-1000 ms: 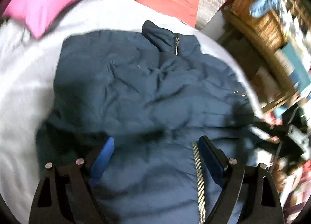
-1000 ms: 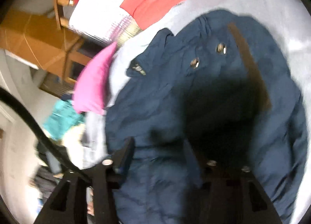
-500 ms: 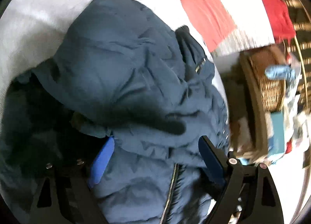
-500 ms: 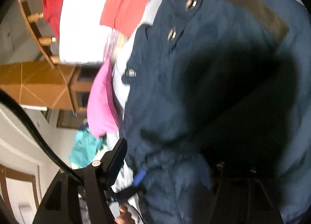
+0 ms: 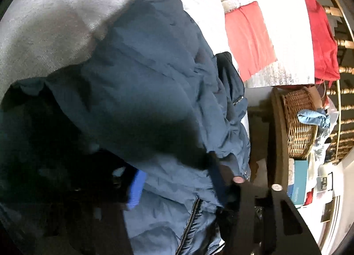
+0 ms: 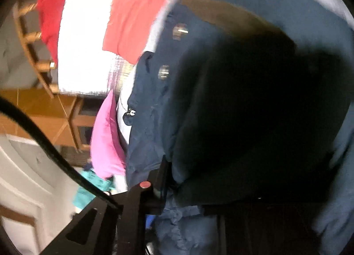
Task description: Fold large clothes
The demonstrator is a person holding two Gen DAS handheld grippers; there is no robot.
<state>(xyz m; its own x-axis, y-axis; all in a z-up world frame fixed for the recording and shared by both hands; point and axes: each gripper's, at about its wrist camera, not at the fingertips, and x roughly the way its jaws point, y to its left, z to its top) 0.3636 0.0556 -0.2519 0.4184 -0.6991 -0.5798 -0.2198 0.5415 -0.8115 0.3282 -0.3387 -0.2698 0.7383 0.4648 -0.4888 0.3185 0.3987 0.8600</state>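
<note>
A navy padded jacket [image 5: 154, 91] lies bunched on a grey bed sheet [image 5: 55, 18]. In the left wrist view its fabric fills the space between the fingers of my left gripper [image 5: 179, 186]; the blue pad [image 5: 137, 188] shows at left and the jaws stand wide. In the right wrist view the jacket [image 6: 243, 111] hangs close over the lens, with snaps and a brown strip on it. My right gripper [image 6: 210, 190] is mostly covered by fabric; only its left finger [image 6: 157, 184] shows.
A pink pillow [image 6: 106, 140] and a red-and-white cover [image 5: 250, 38] lie at the head of the bed. A wicker basket [image 5: 298, 122] stands beside the bed. Wooden furniture [image 6: 44, 109] and a black cable [image 6: 55, 155] show in the right wrist view.
Both grippers have dropped into the jacket and swung round. The jacket, flat a second ago, is now bunched and lifted over both grippers. The left jaws look as wide as before.
</note>
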